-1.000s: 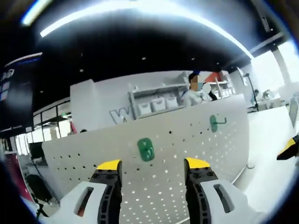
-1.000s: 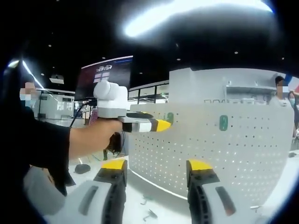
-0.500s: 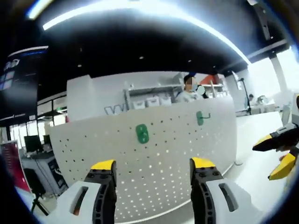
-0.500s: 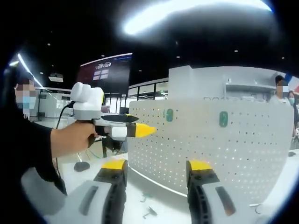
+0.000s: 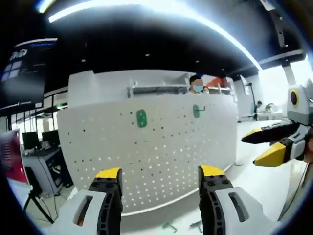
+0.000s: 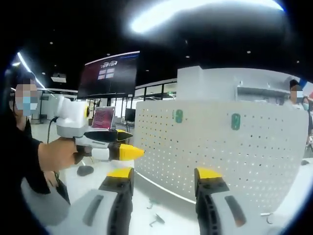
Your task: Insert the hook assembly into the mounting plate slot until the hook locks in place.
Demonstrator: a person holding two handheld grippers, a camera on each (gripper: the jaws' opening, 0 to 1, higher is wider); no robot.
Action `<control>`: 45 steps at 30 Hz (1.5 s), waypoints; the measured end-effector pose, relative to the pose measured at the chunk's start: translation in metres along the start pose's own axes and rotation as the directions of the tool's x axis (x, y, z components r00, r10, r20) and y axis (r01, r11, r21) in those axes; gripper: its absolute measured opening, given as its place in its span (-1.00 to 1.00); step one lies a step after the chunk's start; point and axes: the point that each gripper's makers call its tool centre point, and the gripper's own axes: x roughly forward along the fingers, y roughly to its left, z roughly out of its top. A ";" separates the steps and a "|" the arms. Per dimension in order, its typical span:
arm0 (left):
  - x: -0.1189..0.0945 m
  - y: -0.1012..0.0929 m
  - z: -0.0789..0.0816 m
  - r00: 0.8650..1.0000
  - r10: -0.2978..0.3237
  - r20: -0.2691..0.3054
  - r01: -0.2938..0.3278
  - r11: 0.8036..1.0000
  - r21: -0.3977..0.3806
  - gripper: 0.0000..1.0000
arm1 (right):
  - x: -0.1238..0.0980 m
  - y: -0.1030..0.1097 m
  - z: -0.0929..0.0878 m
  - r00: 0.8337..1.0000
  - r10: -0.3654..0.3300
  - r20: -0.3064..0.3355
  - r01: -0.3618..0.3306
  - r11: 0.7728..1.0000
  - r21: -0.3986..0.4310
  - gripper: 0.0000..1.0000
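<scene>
White pegboard (image 5: 146, 156) upright, two green mounting plates (image 5: 141, 118) fitted — left gripper (image 5: 160, 172) and right gripper (image 6: 163, 173) both empty, jaws apart.

White table (image 6: 98, 182), small hooks (image 6: 157, 221) on it

left gripper (image 5: 160, 172): showing yellow-tipped black jaws on white bodies
right gripper (image 6: 164, 174): wearing matching colours
sleeve (image 6: 17, 152): showing black

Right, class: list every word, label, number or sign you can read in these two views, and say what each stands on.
None can be read.
Dark overhead screen: white marks, too blurred.
Laptop screen: too small.
Green mounts on the pegboard: no lettering to be made out.
</scene>
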 end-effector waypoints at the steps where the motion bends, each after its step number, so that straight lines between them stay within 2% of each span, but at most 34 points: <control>1: -0.002 -0.001 0.000 1.000 0.000 0.005 0.000 1.000 -0.004 0.24 | 0.000 0.001 -0.001 1.000 0.001 -0.002 -0.001 1.000 -0.001 -0.06; 8: -0.015 -0.006 -0.011 1.000 -0.005 0.014 0.006 1.000 -0.031 0.24 | 0.002 0.006 -0.006 1.000 0.012 -0.018 -0.012 1.000 -0.014 -0.07; 20: -0.020 -0.008 -0.033 1.000 -0.006 -0.005 0.005 0.999 -0.035 0.18 | 0.005 0.009 -0.015 0.998 0.014 -0.055 -0.016 0.999 -0.035 -0.08; 26: -0.017 -0.006 -0.046 0.999 -0.019 -0.043 0.018 0.999 -0.031 0.19 | 0.004 0.000 -0.019 0.997 -0.016 -0.071 0.013 0.999 -0.045 -0.09; 31: -0.013 -0.006 -0.051 0.998 -0.032 -0.058 0.030 0.999 -0.030 0.18 | 0.000 -0.015 -0.027 0.994 -0.055 -0.093 0.051 0.998 -0.045 -0.10; 35: -0.011 -0.006 -0.056 0.997 -0.037 -0.073 0.034 0.999 -0.034 0.17 | 0.000 -0.019 -0.032 0.992 -0.067 -0.110 0.062 0.997 -0.045 -0.10; 40: -0.011 0.002 -0.057 0.997 -0.016 -0.072 0.013 0.999 -0.047 0.15 | 0.003 -0.016 -0.038 0.990 -0.062 -0.128 0.056 0.997 -0.045 -0.11; 45: -0.011 0.013 -0.067 0.994 0.018 -0.110 -0.024 0.998 -0.053 0.11 | 0.005 -0.010 -0.043 0.989 -0.044 -0.140 0.039 0.998 -0.042 -0.12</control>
